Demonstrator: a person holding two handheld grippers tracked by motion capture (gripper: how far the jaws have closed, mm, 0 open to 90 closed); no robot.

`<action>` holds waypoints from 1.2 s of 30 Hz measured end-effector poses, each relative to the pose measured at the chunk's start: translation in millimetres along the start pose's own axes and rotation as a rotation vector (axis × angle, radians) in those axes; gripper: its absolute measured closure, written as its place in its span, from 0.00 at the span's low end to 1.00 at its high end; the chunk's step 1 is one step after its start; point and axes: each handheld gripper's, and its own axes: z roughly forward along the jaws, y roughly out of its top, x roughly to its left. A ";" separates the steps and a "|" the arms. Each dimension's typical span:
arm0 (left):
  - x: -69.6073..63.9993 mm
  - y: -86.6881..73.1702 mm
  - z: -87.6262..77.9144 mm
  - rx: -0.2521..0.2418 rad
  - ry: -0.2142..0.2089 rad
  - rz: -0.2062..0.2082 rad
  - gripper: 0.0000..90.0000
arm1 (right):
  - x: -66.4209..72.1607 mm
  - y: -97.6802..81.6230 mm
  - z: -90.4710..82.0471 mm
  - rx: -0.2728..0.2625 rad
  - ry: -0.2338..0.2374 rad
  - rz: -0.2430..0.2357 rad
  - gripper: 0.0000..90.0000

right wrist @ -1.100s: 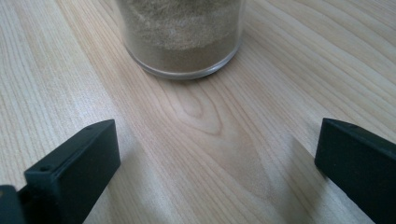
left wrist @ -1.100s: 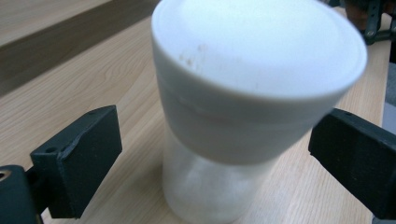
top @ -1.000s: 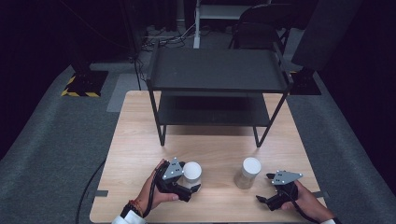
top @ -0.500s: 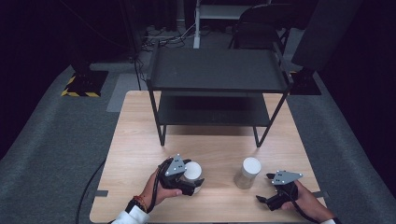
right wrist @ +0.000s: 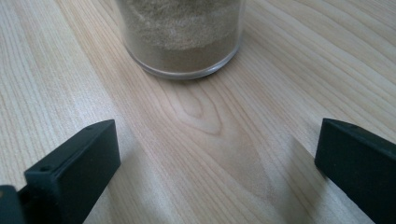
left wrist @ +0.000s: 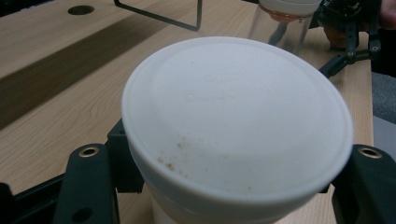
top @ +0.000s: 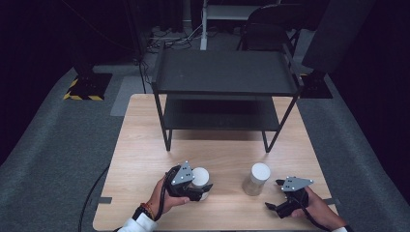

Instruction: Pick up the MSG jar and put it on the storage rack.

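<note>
A jar with a white lid (top: 199, 175) stands on the wooden table near its front edge. My left gripper (top: 199, 190) has just been closing its jaws and is now shut on that jar, below the lid. In the left gripper view the white lid (left wrist: 238, 116) sits between the two black jaws of my left gripper (left wrist: 229, 156). A second clear jar (top: 257, 178) with a white lid holds tan powder (right wrist: 180, 32). My right gripper (top: 274, 194) rests to its right, open and apart from it; the right gripper (right wrist: 217, 154) has bare wood between its jaws.
A black two-tier metal rack (top: 225, 77) stands on the far half of the table (top: 140, 145), its legs just beyond the jars. Grey carpet lies around the table, with a chair and cables behind in the dark.
The left gripper's jaws closed in on the white-lidded jar, and the left hand shifted slightly. The right gripper and the second jar stayed still.
</note>
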 end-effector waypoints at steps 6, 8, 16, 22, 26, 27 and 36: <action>0.0 0.5 -0.9 -0.001 0.009 -0.012 0.38 | -0.4 0.0 -0.1 0.000 0.002 -0.002 0.00; 2.2 1.6 -1.5 0.003 0.004 -0.019 0.38 | -1.0 -0.1 -0.1 0.000 0.004 -0.004 0.00; 3.3 5.4 -4.8 0.005 0.009 -0.035 0.38 | -1.1 -0.2 -0.1 0.000 0.004 -0.004 0.00; 3.2 9.9 -8.5 -0.012 0.018 -0.042 0.38 | -1.1 -0.1 -0.1 0.000 0.004 -0.004 0.00; 4.9 15.5 -13.1 -0.028 0.025 -0.044 0.38 | -1.1 -0.1 -0.1 0.000 0.004 -0.004 0.00; 4.9 15.5 -13.1 -0.028 0.025 -0.044 0.38 | -1.1 -0.1 -0.1 0.000 0.004 -0.004 0.00; 8.3 27.1 -22.2 -0.065 0.046 -0.054 0.38 | -1.1 -0.2 -0.1 0.000 0.004 -0.004 0.00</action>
